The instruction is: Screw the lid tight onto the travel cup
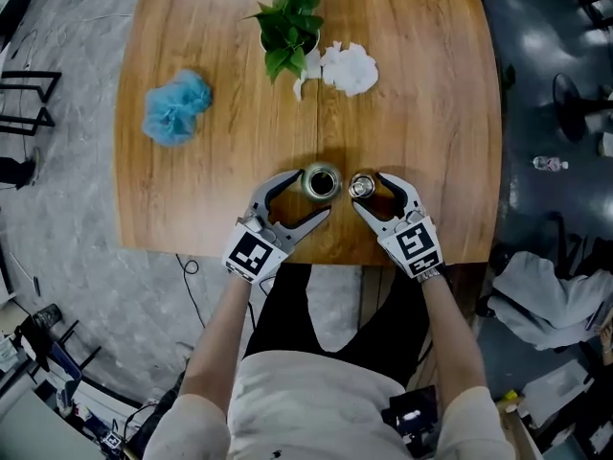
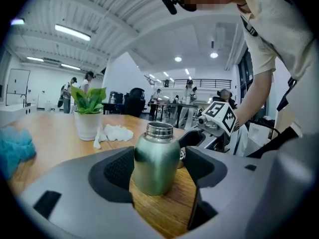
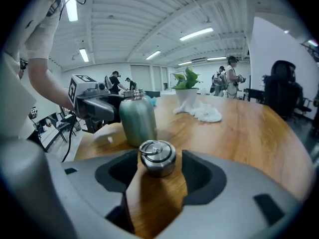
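A green metal travel cup (image 1: pixel 321 181) stands upright with its mouth uncovered near the front edge of the wooden table (image 1: pixel 192 209). Its steel lid (image 1: pixel 361 187), with a ring on top, sits on the table just to the cup's right. My left gripper (image 1: pixel 312 194) is open around the cup (image 2: pixel 155 158), and a gap shows at the right pad. My right gripper (image 1: pixel 369 190) is open around the lid (image 3: pixel 157 158), with gaps on both sides. The cup (image 3: pixel 135 118) stands just beyond the lid in the right gripper view.
A small potted plant (image 1: pixel 289 27) and a crumpled white cloth (image 1: pixel 347 67) lie at the far middle of the table. A fluffy blue cloth (image 1: pixel 175 106) lies at the far left. The table's front edge runs just behind both grippers.
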The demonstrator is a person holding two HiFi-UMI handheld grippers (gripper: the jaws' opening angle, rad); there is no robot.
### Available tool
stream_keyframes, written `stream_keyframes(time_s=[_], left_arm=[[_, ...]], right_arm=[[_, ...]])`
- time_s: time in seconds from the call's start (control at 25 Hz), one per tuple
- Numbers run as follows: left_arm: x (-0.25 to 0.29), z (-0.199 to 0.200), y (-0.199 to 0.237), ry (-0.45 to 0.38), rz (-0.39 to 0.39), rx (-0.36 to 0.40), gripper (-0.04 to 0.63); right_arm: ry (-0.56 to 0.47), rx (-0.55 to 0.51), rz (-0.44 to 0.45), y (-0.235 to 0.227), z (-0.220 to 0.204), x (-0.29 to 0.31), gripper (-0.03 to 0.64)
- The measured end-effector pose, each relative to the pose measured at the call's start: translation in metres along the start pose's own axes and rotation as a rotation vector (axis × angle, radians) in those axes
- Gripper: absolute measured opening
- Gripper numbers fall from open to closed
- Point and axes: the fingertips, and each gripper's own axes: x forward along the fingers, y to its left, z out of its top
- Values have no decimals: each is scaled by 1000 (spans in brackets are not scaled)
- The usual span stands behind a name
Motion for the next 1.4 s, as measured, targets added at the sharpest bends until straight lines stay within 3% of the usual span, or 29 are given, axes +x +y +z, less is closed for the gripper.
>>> stream_keyframes(time_s=[0.24, 0.4, 0.6, 0.84, 1.04, 1.2, 1.4], left_arm=[[8, -1, 6, 4, 8, 27, 349], [19, -3, 1, 9, -44, 39, 388], [30, -1, 4, -28, -42, 8, 387], [42, -4, 6, -17, -46, 33, 387], [42, -5, 9, -23, -43, 5, 387], [29, 3, 6, -20, -64, -15, 387], [-9, 57, -19, -63, -169, 11, 387]], right_arm=[[13, -14, -1, -2, 6, 11, 287], [21, -35, -7, 0, 5, 13, 287], [34, -61, -31, -1, 4, 14, 267], [35, -55, -34, -3, 4, 14, 262], [35, -23, -39, -5, 7, 8, 259], [-36, 13, -27, -13, 40, -19, 259], [-177, 23, 119, 13, 134, -75, 259]])
